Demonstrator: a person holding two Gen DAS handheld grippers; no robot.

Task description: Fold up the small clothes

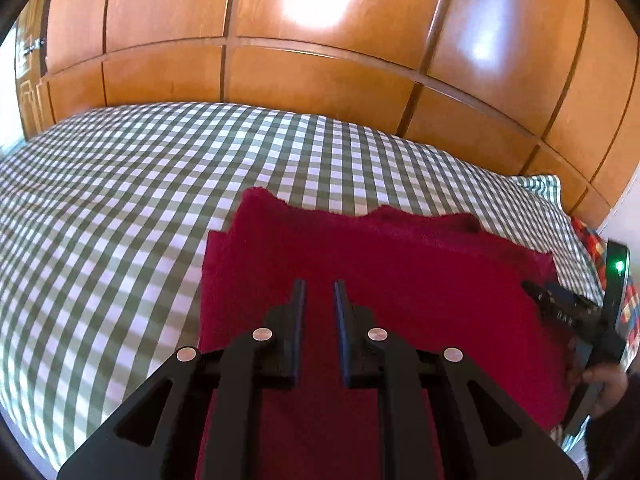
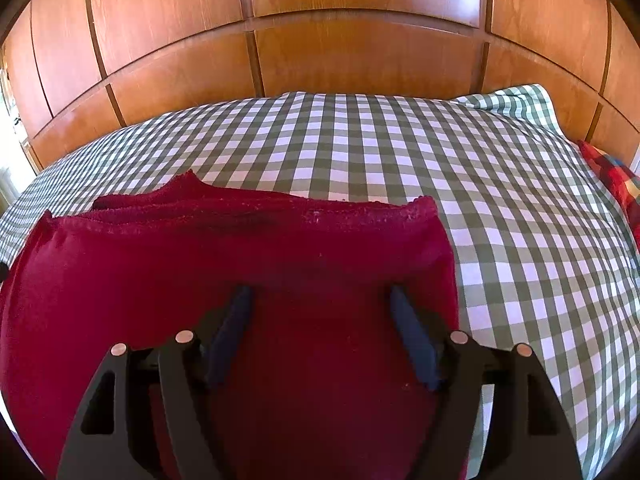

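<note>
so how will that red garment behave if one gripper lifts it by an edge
The red garment would likely drape limply, since it lies flat in soft layers. Its fuzzy hem suggests it won't slip from the right gripper. It probably unfolds when lifted.

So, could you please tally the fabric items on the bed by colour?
Red garment: 1
Green-and-white checked bedcover: 1
Multicoloured plaid cloth: 1
Total: 3
</note>
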